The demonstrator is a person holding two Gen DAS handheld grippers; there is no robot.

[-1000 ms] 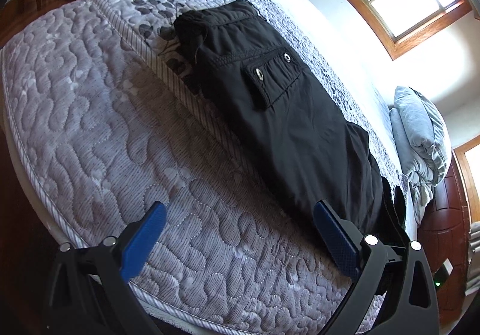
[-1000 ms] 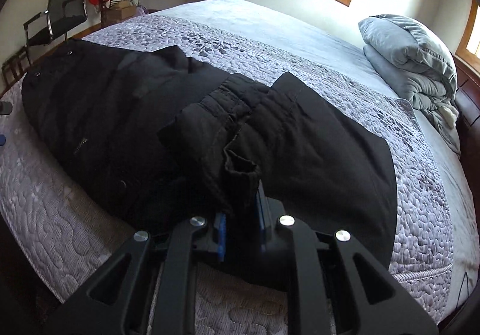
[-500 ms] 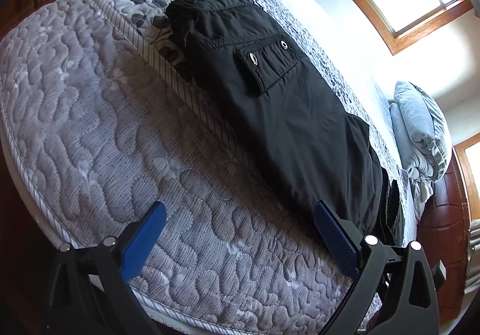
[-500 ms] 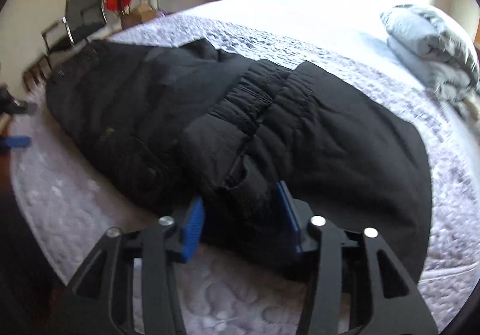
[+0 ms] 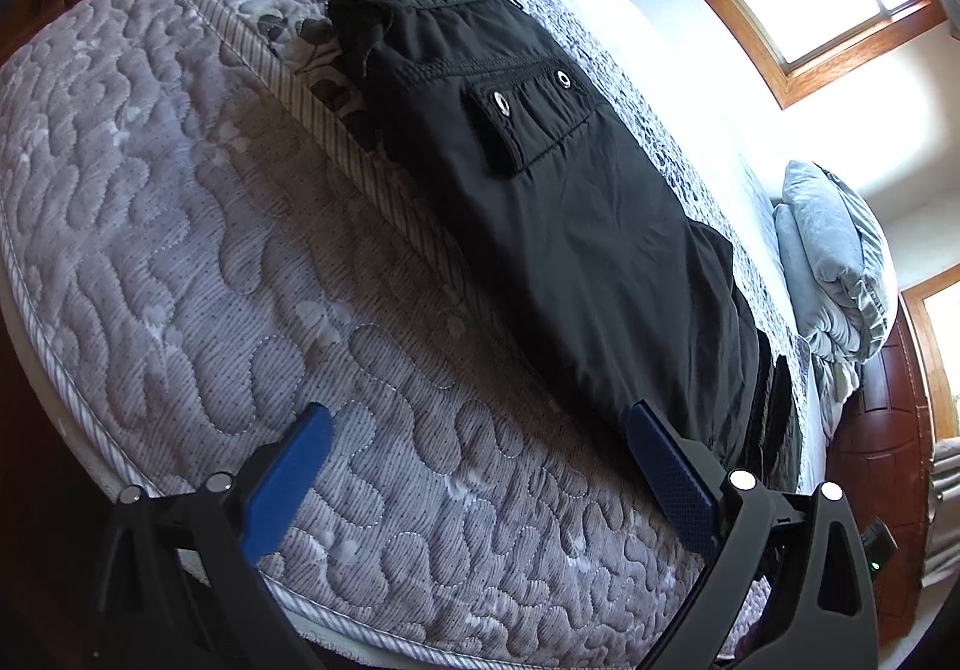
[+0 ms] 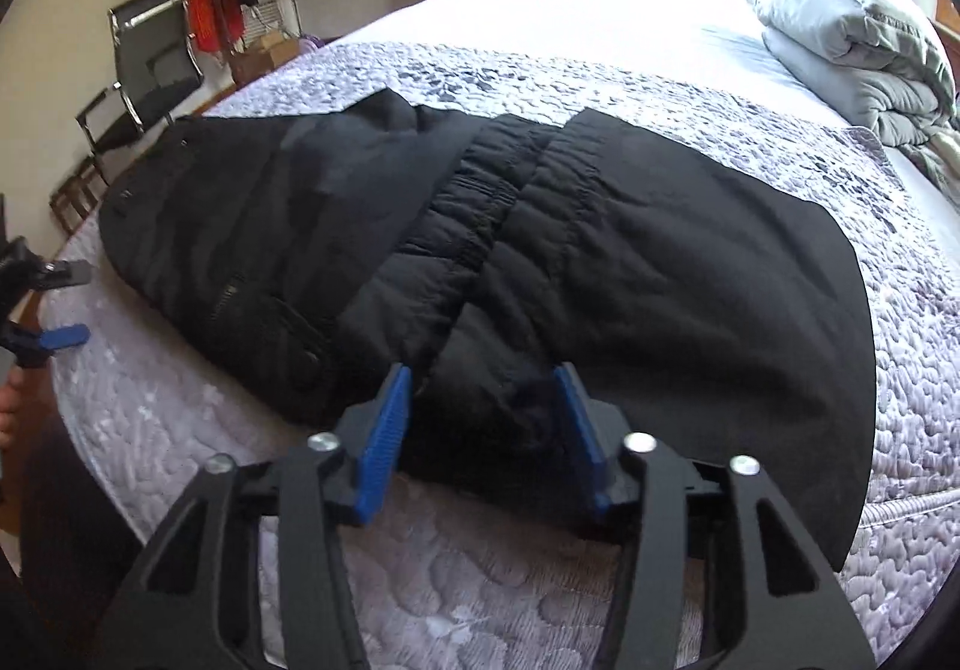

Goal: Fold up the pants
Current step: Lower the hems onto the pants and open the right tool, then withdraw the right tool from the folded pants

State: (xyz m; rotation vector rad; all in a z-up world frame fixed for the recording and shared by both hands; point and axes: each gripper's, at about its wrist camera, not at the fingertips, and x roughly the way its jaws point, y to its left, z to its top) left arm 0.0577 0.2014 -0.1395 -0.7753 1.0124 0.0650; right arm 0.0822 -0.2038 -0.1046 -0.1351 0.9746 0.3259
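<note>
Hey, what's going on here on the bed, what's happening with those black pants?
A person is folding black pants on a quilted bed, with a handheld gripper in each hand. The right gripper sits at the near edge of the pants; its jaws have just been closing a little after letting go, with a bunch of fabric between them but not pinched. The left gripper is wide open over bare mattress, holding nothing. The pants lie folded over themselves.
</note>
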